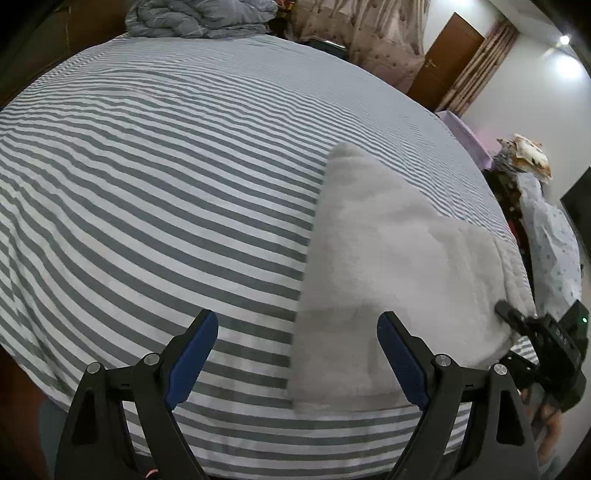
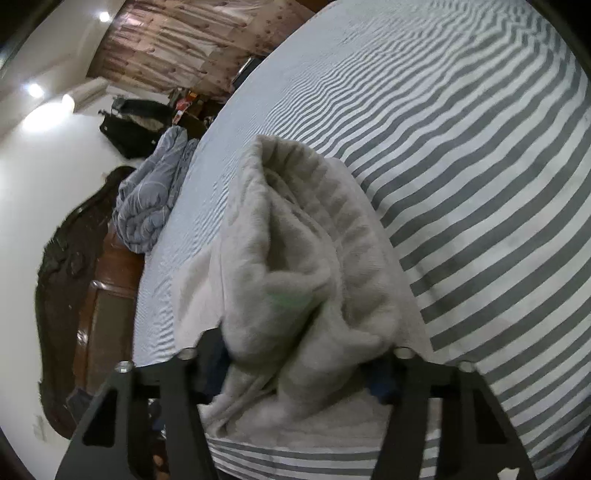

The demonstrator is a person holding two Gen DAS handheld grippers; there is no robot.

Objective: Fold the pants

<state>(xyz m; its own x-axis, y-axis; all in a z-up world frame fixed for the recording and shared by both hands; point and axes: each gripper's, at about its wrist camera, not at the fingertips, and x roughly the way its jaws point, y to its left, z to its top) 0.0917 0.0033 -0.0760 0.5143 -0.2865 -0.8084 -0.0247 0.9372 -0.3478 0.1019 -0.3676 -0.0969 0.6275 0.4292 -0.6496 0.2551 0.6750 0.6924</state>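
Observation:
Fluffy off-white pants point(image 1: 388, 258) lie folded on the grey-and-white striped bed sheet point(image 1: 166, 184), near the bed's front right edge. My left gripper point(image 1: 297, 315) hovers open over the pants' left edge, with nothing between its blue pads point(image 1: 192, 354). At the pants' right edge, the right gripper point(image 1: 517, 317) shows as a black finger. In the right wrist view, the pants point(image 2: 295, 240) bunch up in a thick fold between the right gripper's point(image 2: 295, 354) fingers and hide the fingertips. The cloth rises off the sheet point(image 2: 480, 184) there, gripped.
A crumpled blue-grey quilt point(image 1: 199, 18) point(image 2: 147, 206) sits at the head of the bed by the dark wooden headboard point(image 2: 66, 277). A heap of clothes point(image 1: 546, 240) stands beside the bed's right side. Curtains and a brown door point(image 1: 447, 59) are behind.

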